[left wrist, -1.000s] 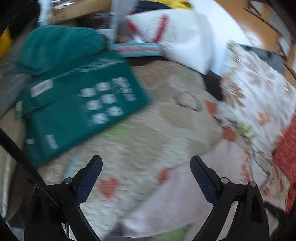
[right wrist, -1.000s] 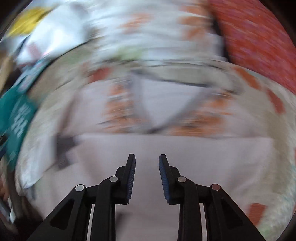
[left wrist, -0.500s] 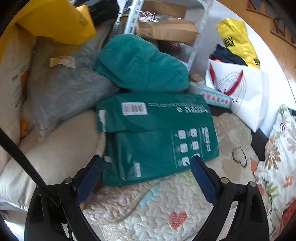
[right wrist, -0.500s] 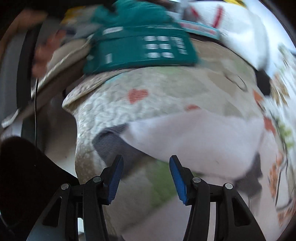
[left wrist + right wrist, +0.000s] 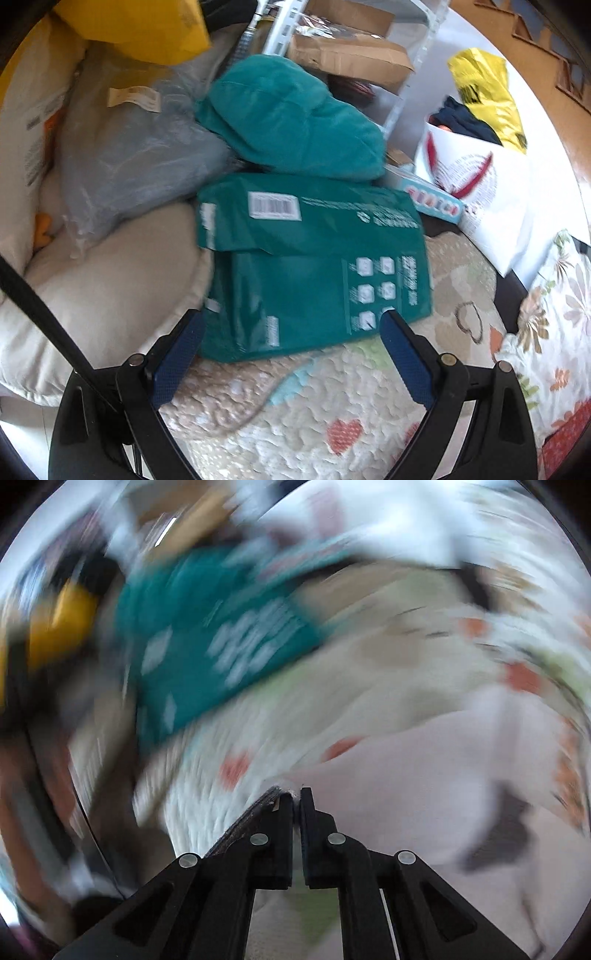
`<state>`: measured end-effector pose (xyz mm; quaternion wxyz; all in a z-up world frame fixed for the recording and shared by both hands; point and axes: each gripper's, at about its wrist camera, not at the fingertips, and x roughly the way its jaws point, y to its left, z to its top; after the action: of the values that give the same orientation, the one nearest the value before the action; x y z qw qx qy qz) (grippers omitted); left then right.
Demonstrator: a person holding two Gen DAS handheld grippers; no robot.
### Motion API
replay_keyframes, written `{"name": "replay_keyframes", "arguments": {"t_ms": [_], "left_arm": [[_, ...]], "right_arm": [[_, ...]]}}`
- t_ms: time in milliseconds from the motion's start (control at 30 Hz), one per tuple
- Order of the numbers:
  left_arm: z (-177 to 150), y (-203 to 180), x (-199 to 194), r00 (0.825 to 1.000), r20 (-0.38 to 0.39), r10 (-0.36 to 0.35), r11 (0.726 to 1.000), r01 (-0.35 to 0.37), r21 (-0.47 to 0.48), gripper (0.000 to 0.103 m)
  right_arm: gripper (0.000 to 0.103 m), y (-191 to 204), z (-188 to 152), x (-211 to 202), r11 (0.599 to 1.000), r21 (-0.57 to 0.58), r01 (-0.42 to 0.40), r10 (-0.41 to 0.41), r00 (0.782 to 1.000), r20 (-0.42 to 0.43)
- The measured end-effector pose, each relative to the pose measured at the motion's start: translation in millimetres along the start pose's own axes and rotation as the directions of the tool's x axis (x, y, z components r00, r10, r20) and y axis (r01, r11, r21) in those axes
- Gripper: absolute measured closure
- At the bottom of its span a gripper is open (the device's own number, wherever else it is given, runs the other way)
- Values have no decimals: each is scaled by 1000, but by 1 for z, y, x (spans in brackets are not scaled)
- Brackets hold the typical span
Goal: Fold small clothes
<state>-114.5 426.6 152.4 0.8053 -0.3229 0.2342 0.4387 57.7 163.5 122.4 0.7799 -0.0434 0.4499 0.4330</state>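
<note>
between the pinched-together tips of the right gripper (image 5: 294, 805), a corner of soft, limp pale pink cloth garment (image 5: 424, 794); best held by edges. left gripper (image 5: 291, 332) wide apart, holding nothing.

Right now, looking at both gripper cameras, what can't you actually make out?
- Right wrist view: motion blur smears everything, so the pale garment has no clear outline.
- Right gripper: jaws pinched on a cloth edge, its extent hidden.
- Left wrist view: the open left gripper points away; the garment is out of frame.
- Green package: print too blurred to read.
</note>
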Motion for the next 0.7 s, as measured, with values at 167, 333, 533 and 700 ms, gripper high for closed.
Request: {"name": "replay_keyframes", "arguments": {"t_ms": [167, 333, 533, 700], "left_arm": [[-19, -35, -1, 995, -49, -81, 994, 84, 69, 8], [-44, -74, -10, 987, -66, -144, 976, 153, 157, 8], [-81, -124, -15, 972, -124, -201, 932, 229, 281, 8], [-109, -156, -14, 955, -195, -222, 893, 280, 353, 8]], "right_arm": [[99, -132, -24, -126, 916, 399, 48, -133, 973, 188], [95, -235, -119, -188, 727, 641, 244, -371, 926, 68], [84, -273, -176, -218, 618, 709, 340, -455, 890, -30], [55, -257, -157, -226, 692, 621, 367, -480, 877, 18]]}}
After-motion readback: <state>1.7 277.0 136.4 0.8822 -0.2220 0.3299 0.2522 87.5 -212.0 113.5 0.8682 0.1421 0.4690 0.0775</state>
